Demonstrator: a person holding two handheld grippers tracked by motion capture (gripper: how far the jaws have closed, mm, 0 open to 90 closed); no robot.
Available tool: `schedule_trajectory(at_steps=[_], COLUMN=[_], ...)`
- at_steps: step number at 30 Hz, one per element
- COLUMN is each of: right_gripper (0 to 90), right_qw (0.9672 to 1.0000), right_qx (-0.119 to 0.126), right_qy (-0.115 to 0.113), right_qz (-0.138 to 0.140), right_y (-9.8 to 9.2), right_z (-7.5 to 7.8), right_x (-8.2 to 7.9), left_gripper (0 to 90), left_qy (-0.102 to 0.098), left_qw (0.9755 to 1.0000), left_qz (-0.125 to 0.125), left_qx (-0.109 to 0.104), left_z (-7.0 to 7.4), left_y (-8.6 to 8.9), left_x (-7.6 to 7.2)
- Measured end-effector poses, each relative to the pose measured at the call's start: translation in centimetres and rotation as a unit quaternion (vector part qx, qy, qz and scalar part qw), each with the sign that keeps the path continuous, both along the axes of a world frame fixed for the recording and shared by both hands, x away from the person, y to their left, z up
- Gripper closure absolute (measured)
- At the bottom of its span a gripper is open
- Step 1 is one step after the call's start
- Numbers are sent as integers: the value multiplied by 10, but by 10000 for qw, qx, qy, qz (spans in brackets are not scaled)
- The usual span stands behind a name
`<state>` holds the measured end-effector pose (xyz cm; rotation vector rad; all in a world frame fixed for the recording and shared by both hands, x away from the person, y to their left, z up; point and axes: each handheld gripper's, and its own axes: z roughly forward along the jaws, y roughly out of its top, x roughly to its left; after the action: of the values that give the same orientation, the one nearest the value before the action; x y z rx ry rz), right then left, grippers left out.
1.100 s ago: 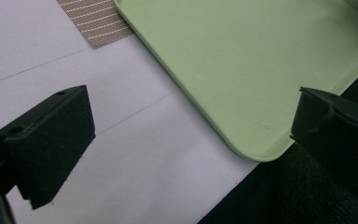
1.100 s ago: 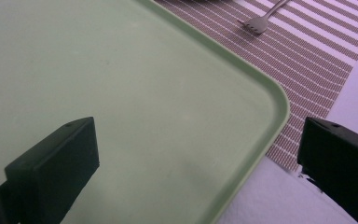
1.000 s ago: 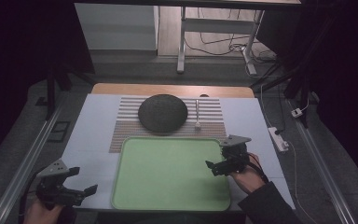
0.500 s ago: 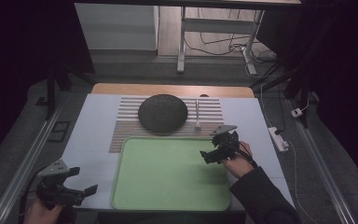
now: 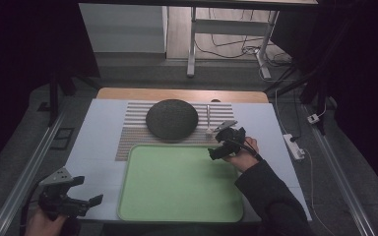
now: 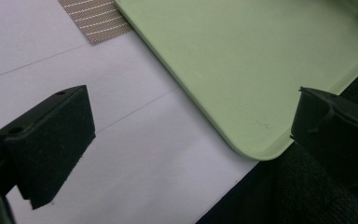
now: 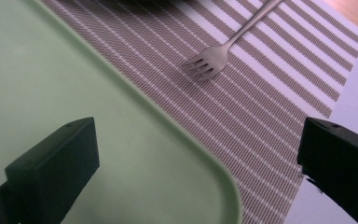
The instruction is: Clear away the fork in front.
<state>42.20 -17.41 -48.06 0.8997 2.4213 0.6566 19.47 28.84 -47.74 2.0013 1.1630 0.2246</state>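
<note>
Looking across the pale white surface point(image 5: 98, 142), I see the empty light-green plastic tray point(image 5: 177, 182) nearest me, then the brown-and-white striped woven placemat point(image 5: 133, 128) carrying a dark round plate point(image 5: 172, 118) and a silver metal fork point(image 7: 223, 49). My right hand-held gripper point(image 5: 221, 145) has moved forward over the tray's far corner toward the fork, jaws spread and empty, so I judge a fork pick-up is coming. My left hand-held gripper point(image 5: 66, 196) has stayed spread near the tray's near-left corner.

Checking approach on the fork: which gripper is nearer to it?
Right. The right gripper hovers open just short of the fork, at the tray's far right corner. The left gripper is open at the table's near left corner, far away.
</note>
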Motion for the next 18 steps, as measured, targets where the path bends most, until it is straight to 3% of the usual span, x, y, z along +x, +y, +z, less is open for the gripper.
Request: schedule_trajectory(at_steps=[11, 15, 18], right_gripper=[10, 73, 205], right_qw=[9972, 9943, 9899], right_qx=[-688, -976, -1272], right_qy=[-291, -390, -437], right_qz=[85, 196, 453], right_y=[18, 25, 30], right_z=[-9, -12, -16], right_x=[27, 37, 40], left_gripper=[0, 0, 0], left_qy=[23, 25, 29], left_qw=[10000, 10000, 10000], left_qz=[-10, -10, -12], left_qx=[-14, -21, -25], left_z=[0, 0, 0], left_y=[0, 1, 1], left_x=[1, 1, 0])
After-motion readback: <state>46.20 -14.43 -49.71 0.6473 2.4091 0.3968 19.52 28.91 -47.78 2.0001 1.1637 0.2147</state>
